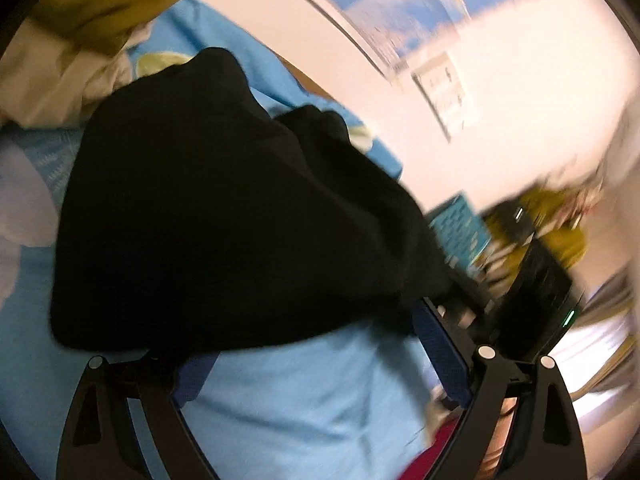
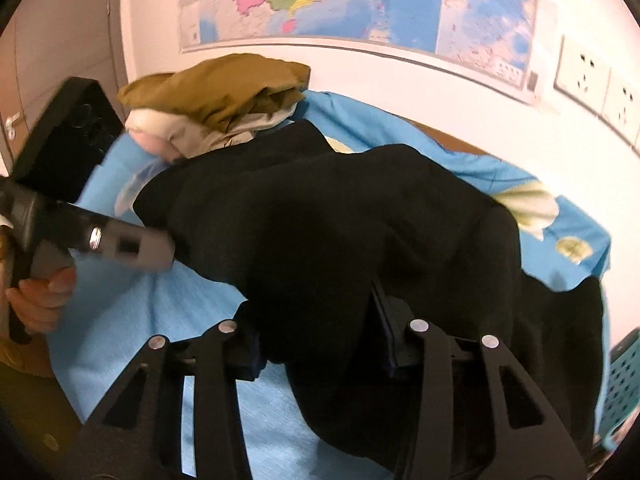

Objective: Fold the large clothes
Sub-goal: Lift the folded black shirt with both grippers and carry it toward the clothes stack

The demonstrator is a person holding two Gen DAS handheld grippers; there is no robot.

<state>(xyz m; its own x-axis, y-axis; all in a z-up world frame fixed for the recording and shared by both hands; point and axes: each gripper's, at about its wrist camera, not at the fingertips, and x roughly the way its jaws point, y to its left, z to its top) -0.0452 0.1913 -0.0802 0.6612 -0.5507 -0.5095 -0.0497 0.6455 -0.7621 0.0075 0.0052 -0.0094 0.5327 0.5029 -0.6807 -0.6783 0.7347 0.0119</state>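
Fabric fills the middle of both views: a large black garment (image 2: 340,216) lies bunched on a blue bedsheet (image 2: 132,312) printed with pale shapes, spreading from the centre of the right wrist frame down to its lower right edge.

The right gripper (image 2: 316,344), at the bottom of its own view, has its blue-padded fingers (image 2: 384,332) set apart with a thick roll of black cloth running between them; they look only partly closed, and whether they truly pinch the cloth I cannot tell. The left gripper (image 1: 308,344) stands wide in its own view, its blue pads (image 1: 440,352) well apart, the hem of the garment (image 1: 224,216) draped over the left pad (the frame is motion-blurred, so a firm hold cannot be confirmed). In the right wrist view that same tool (image 2: 132,248) enters from the left edge, its tip touching the garment's left end, the person's hand (image 2: 40,300) wrapped round its handle at lower left.

My judgement is that the step is taking hold of the garment's near edge at two points before lifting or spreading it. To do it well, each gripper should catch only the edge layers and pull apart evenly so the cloth flattens and does not twist. A pile of olive and cream clothes (image 2: 216,100) sits at the upper left of the sheet, below a wall map (image 2: 360,0); keep the fold clear of it.
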